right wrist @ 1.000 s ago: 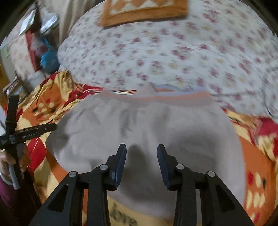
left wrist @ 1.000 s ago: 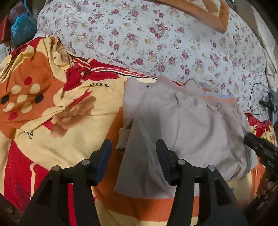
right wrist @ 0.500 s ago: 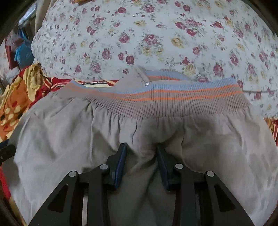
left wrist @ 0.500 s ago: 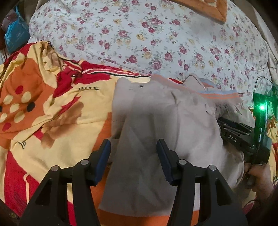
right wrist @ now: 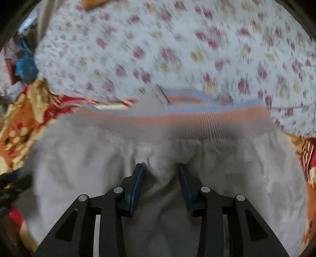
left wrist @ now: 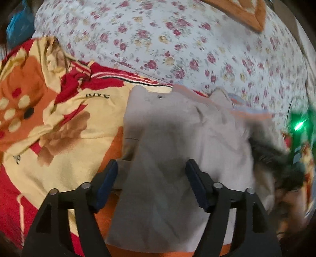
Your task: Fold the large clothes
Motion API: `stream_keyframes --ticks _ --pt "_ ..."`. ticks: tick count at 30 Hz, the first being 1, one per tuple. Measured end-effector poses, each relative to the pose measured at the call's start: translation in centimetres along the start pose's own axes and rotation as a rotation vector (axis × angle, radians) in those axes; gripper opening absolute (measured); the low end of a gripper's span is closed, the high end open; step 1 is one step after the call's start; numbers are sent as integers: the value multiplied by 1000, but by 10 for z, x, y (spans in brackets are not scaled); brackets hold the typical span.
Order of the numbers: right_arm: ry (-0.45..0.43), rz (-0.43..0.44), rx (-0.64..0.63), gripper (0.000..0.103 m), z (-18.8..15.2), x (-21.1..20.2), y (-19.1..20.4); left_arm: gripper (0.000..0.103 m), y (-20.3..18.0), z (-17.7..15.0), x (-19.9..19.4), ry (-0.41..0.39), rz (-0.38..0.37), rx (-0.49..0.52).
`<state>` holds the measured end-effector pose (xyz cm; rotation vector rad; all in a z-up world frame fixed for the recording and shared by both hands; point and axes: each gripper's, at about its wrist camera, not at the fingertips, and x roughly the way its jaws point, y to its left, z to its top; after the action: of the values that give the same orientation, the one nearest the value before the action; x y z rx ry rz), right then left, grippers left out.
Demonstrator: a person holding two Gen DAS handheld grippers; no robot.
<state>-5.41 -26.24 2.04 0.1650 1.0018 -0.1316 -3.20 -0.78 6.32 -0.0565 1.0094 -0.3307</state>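
A grey-beige garment with a ribbed hem striped orange and blue lies folded on a yellow, orange and red blanket. My left gripper is open and empty, hovering over the garment's near left part. My right gripper is open, its fingers low over the cloth just below the ribbed band, with a pucker of fabric between them. The right gripper body with a green light shows blurred at the right edge of the left wrist view.
A white quilt with red flowers lies behind the garment. An orange-edged cushion sits at the far back. A blue bag is at the far left. A thin dark cable lies on the quilt at right.
My right gripper has pulled back a little from the ribbed band and its jaws have spread slightly. The left gripper has barely moved. Both views are motion-blurred now.
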Motion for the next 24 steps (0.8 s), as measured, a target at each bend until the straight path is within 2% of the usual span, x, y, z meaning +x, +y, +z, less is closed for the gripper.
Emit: stream_keyframes --ticks 2,5,8,10,12,13,16,19,22,24 --pt "-40 -1 -6 38 -2 3 0 82 12 6 0 8 -24 -66" --pt "-17 -23 -39 38 2 2 5 83 29 11 6 38 -44 -150" --pt "-3 7 -27 40 1 -10 1 83 36 13 14 64 -67 -204" --pt "-27 56 3 45 -4 -25 -5 84 34 14 22 85 -78 -202" --pt "-45 88 15 55 -9 -36 -7 84 30 15 29 102 -79 -194" --pt "-48 102 16 56 -12 -39 -7 84 29 15 33 122 -73 -192" --pt "-43 146 3 56 -19 -45 -6 84 26 15 35 113 -58 -169" --pt "-66 146 -11 56 -17 -50 -3 84 26 15 35 104 -58 -171" --pt "-86 101 -51 53 -13 -49 6 84 27 16 36 101 -63 -182" --pt "-73 45 -98 35 -10 -39 13 84 27 16 36 99 -62 -181"
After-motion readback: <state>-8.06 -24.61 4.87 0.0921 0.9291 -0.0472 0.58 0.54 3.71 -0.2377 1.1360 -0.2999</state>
